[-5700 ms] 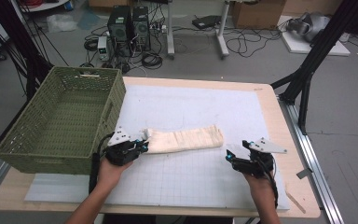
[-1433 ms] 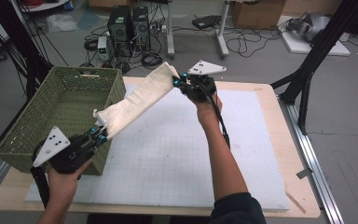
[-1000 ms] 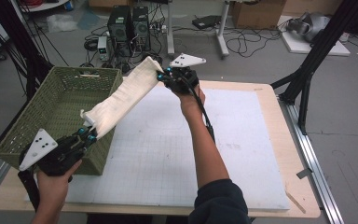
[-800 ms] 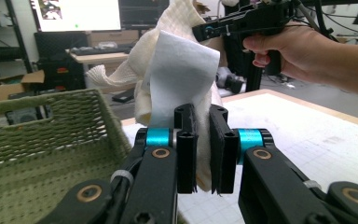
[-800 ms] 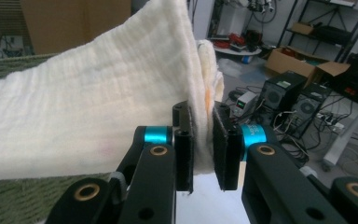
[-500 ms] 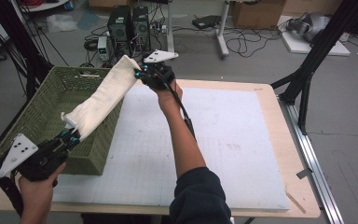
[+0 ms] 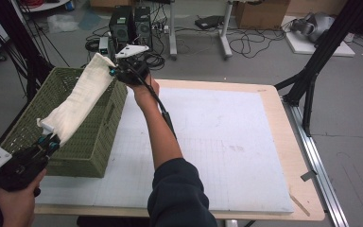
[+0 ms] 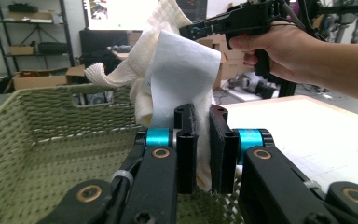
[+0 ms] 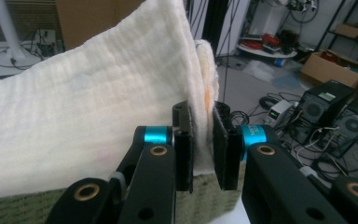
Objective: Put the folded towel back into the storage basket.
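Risk: the folded cream towel [image 7: 78, 101], stretched across the left of the frame above the green woven basket [image 7: 82, 130], may snag the rim or sag outside if either left gripper [image 7: 47, 143] or right gripper [image 7: 118, 72], jaws clamped on its ends, slips.

Robotics lab, computer towers [image 7: 133, 21] on floor (cables [image 7: 246, 42] everywhere), shelving [image 8: 30, 42]

Computer towers [image 7: 131, 22], cables, cardboard boxes [image 7: 260, 12].
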Demonstrator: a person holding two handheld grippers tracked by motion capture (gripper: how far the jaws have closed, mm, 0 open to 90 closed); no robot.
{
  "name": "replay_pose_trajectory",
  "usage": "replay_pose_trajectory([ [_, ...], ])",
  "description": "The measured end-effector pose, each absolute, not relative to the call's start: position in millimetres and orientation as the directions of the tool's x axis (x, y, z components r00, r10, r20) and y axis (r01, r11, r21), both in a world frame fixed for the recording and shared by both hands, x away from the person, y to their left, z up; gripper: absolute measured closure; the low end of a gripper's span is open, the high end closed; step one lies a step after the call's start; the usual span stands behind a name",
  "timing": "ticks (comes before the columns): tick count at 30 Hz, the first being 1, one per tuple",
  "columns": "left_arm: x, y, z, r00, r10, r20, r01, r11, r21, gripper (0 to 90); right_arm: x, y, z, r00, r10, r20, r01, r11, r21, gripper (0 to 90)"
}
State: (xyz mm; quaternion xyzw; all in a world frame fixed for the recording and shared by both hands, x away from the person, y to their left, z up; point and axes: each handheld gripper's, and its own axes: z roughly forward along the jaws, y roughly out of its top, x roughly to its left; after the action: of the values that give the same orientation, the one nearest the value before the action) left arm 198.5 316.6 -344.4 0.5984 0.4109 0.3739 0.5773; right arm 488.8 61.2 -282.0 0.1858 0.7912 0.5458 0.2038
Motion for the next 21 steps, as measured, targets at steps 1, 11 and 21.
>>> replay_pose_trajectory([
  [1, 198, 318, -345, 0.377, 0.926, -0.028, 0.063, 0.005, 0.998, 82.4, 489, 65, -283, -0.850, 0.512, -0.120, 0.071, 0.338, 0.939, 80.5],
  [11, 195, 332, -345, 0.343, 0.938, -0.043, 0.094, 0.011, 0.996, 81.9, 494, 103, -290, -0.853, 0.510, -0.110, 0.095, 0.360, 0.928, 80.4],
  [21, 197, 339, -346, 0.216, 0.974, -0.066, 0.166, 0.030, 0.986, 39.5, 497, 121, -302, -0.815, 0.572, -0.090, 0.141, 0.347, 0.927, 53.0],
])
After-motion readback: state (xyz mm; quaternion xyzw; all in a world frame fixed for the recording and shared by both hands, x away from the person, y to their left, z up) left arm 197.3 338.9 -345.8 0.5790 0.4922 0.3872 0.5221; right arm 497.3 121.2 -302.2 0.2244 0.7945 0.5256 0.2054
